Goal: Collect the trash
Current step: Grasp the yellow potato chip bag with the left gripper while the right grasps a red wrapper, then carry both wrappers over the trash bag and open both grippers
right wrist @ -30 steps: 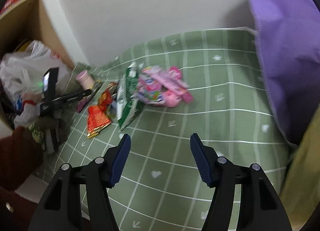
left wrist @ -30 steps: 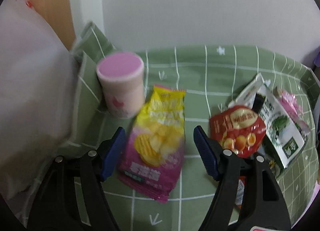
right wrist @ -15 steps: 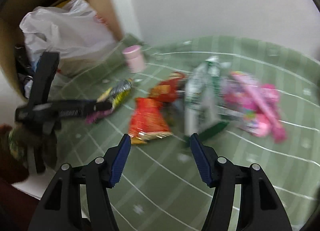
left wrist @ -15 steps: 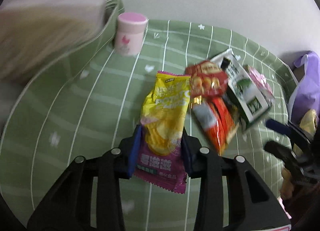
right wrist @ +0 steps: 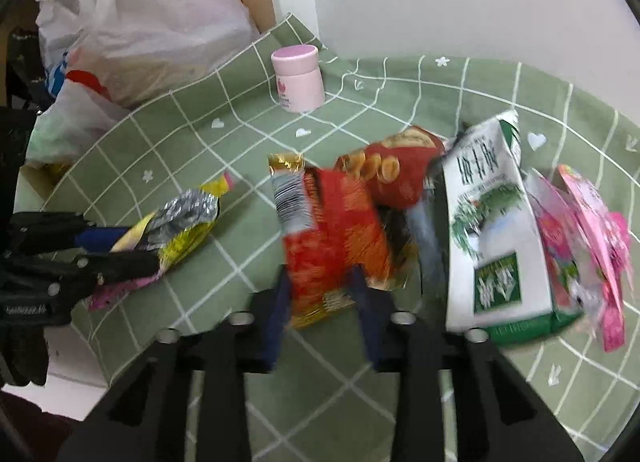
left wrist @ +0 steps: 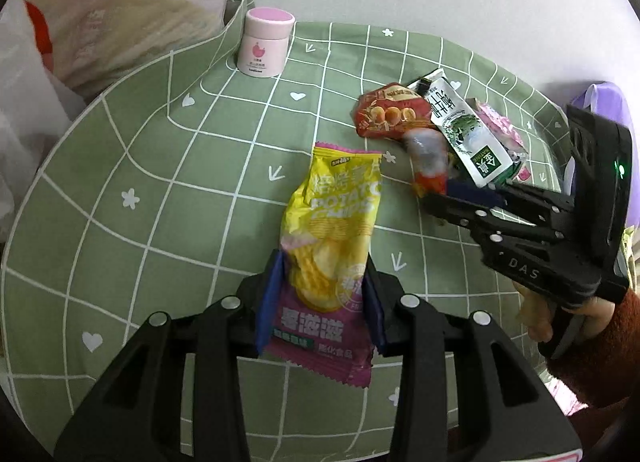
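My left gripper (left wrist: pixel 322 302) is shut on the lower part of a yellow and purple potato chips bag (left wrist: pixel 336 214), which lies along the green checked cloth (left wrist: pixel 160 182). From the right wrist view the same bag (right wrist: pixel 180 222) sticks out of the left gripper (right wrist: pixel 112 250) at the left. My right gripper (right wrist: pixel 322 294) is closing its jaws on a red-orange snack wrapper (right wrist: pixel 336 230), whose lower end sits between the blue pads, blurred. The left wrist view shows the right gripper (left wrist: pixel 452 190) reaching into the pile from the right, held by a hand in a red sleeve (left wrist: pixel 592 326).
A pink jar (right wrist: pixel 298 78) stands at the back of the cloth. Beside the red-orange wrapper lie a round red snack packet (right wrist: pixel 404 170), a white and green carton (right wrist: pixel 492 222) and pink wrappers (right wrist: pixel 580 230). A white plastic bag (right wrist: pixel 140 22) bulges at the left edge.
The left gripper closed on the chips bag and drew back from the pink jar. The right gripper swung left and down to the pile and closed around the red-orange wrapper.
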### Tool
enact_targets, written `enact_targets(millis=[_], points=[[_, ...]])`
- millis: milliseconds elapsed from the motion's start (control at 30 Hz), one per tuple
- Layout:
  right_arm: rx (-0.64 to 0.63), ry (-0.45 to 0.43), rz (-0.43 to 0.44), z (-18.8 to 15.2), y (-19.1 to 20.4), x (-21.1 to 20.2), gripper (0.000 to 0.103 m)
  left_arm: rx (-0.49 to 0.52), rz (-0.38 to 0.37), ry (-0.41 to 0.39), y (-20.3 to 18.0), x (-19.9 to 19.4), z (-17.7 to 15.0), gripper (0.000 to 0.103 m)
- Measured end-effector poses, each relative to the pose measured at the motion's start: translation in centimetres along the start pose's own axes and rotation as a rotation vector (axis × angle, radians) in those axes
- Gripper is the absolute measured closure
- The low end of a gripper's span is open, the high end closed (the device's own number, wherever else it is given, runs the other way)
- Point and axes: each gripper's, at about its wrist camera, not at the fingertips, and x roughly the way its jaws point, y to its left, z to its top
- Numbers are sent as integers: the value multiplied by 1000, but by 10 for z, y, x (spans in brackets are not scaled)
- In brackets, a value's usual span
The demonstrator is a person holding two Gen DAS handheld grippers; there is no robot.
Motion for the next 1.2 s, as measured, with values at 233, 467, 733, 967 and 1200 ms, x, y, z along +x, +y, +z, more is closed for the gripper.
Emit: enact_targets(millis=[233,467,733,967,1200], points=[[102,-41,35,-28,-11,-50,92,16,-36,-8,-14,-8,-8,68],[189,-113,-9,-53,-21,-109,92,90,-86,-59,-45,-24,4,68],[263,-277,-182,-73,-37,-216,92,295,-229,-194,-136,-64,42,68],[421,-430,-328,-110,-58,-318,92,469,-434,-277,-228,-97,70,68],[562,-519,-524,-168,-71,-402,92,632,-632,-241,-325,-104,67,68]])
